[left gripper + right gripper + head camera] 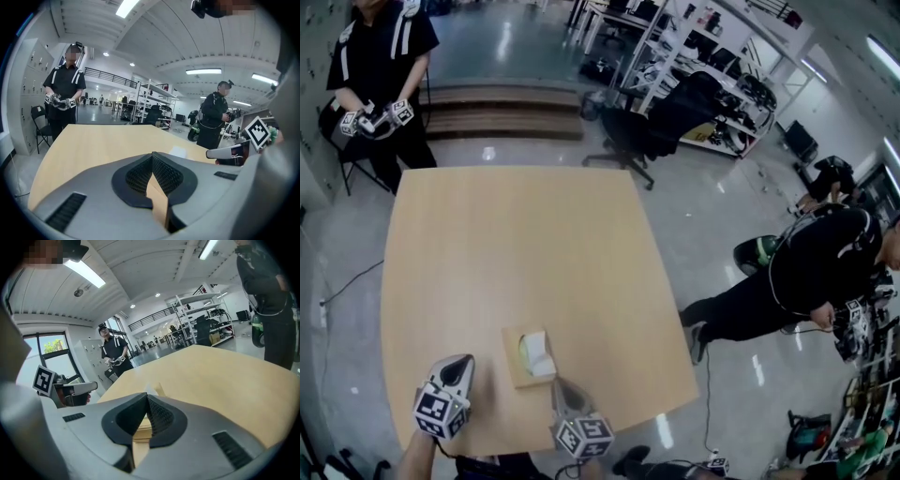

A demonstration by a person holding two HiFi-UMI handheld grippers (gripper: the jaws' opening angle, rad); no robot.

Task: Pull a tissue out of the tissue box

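A tan tissue box (pixel 525 359) lies near the front edge of the wooden table (pixel 516 244), with a white tissue (pixel 538 355) standing out of its top slot. My left gripper (pixel 466 360) hovers just left of the box with its jaws shut and nothing between them (pixel 152 155). The right gripper (pixel 556 382) sits at the box's near right corner, also shut and empty (pixel 146 395). In the right gripper view the box (pixel 140 426) shows just behind the jaws. The tissue (pixel 178 151) appears beyond the jaws in the left gripper view.
A person in black (pixel 380 56) stands at the table's far left corner holding grippers. Another person (pixel 811 272) bends over at the right, off the table. An office chair (pixel 628 131) and shelving (pixel 703 47) stand beyond the far edge.
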